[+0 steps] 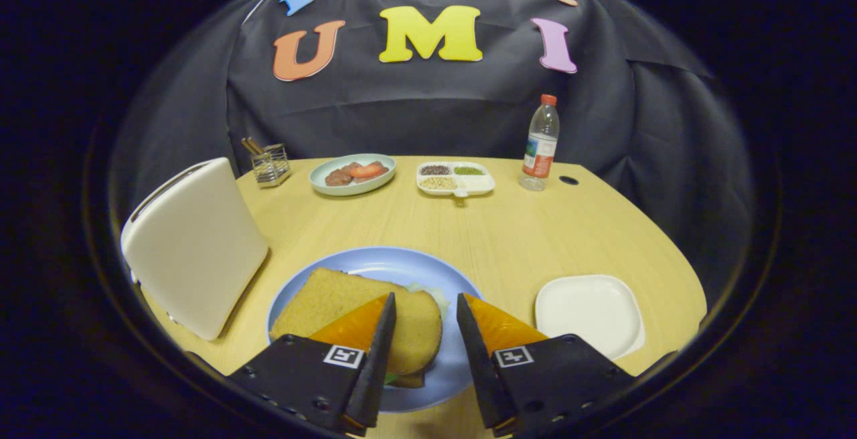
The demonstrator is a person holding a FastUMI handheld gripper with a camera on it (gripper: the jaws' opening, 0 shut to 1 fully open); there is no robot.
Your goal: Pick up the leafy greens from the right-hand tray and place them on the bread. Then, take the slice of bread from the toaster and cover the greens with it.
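Your gripper (426, 306) is spread wide, holding nothing, and it's hanging just above the near side of the blue plate (375, 261). On that plate the top slice of bread (355, 308) lies flat over the stack, partly under your left finger. A bit of leafy greens (434, 294) peeks out from under it at about 2 o'clock of the slice, and a second slice's edge shows below it near the plate's front.

The white toaster (194, 248) stands at roughly 9 o'clock from the plate, just beside it. The white square tray (589, 312) sits at 3 o'clock, bare.

Further back, at about 12 o'clock across the wooden table (482, 231), there's a pale green plate of food (353, 174), a divided dish (456, 179) of grains, a water bottle (539, 144) and a wire holder (269, 163).
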